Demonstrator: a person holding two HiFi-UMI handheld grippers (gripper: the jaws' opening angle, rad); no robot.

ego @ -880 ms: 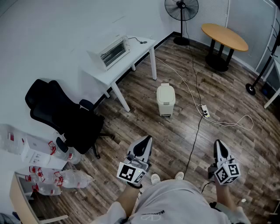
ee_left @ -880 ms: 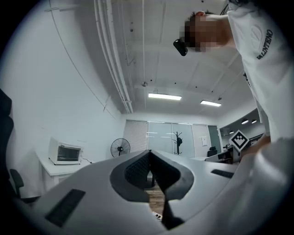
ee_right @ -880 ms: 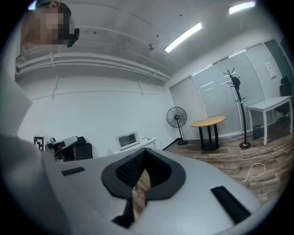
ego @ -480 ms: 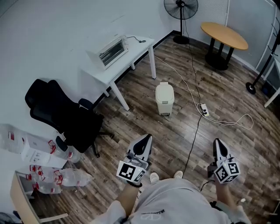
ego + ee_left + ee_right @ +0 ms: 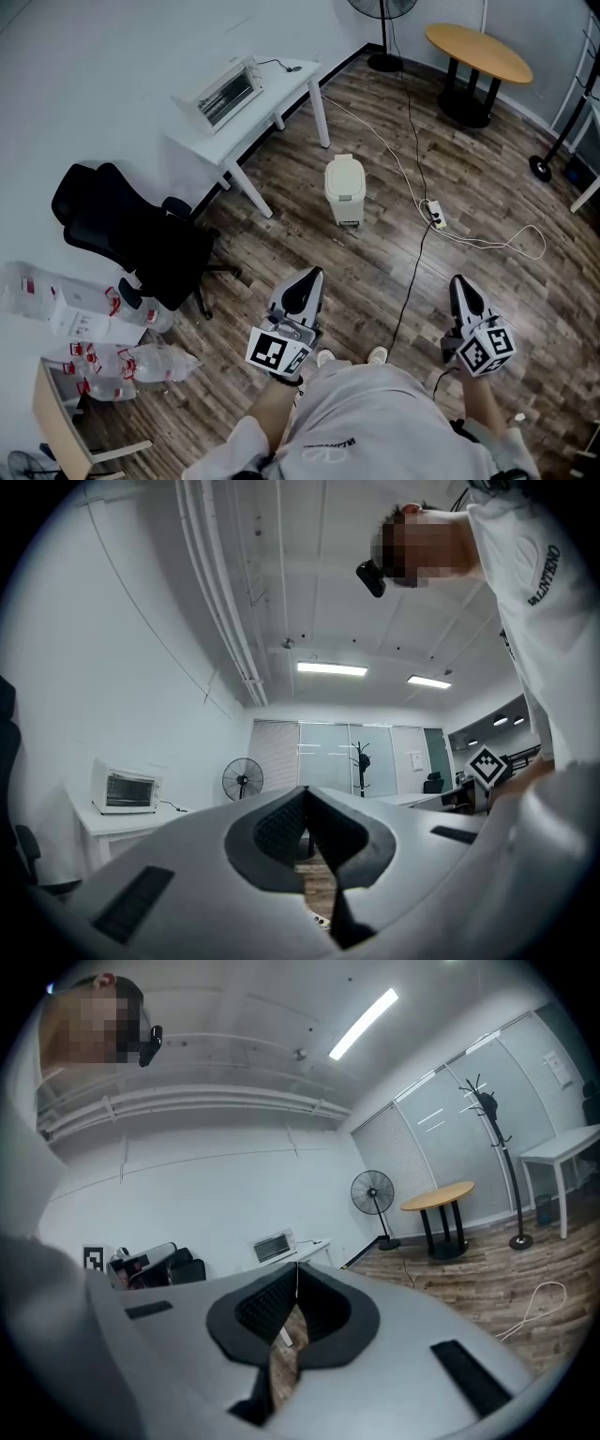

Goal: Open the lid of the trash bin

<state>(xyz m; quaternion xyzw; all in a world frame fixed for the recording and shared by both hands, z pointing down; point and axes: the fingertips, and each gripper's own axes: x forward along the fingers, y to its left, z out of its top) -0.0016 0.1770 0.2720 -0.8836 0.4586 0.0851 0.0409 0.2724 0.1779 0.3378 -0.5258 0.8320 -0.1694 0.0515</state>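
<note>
Since the earlier frames the floor has slid slightly up and left in the head view, carrying the trash bin [image 5: 343,190] with it. At far left, wrapped packs of bottles [image 5: 141,362] lie beside a black office chair [image 5: 122,230]. A white table [image 5: 267,98] bears a toaster oven [image 5: 225,86]. The left gripper [image 5: 310,281] is clenched tip to tip with nothing between its jaws. The bin stands well ahead of it, slightly to its right, upright on the wood floor near the table. Its lid is down, so its inside is hidden. A power strip [image 5: 434,215] lies right of the bin. The right gripper [image 5: 460,289], likewise pressed together and empty, is well apart from the bin.
</note>
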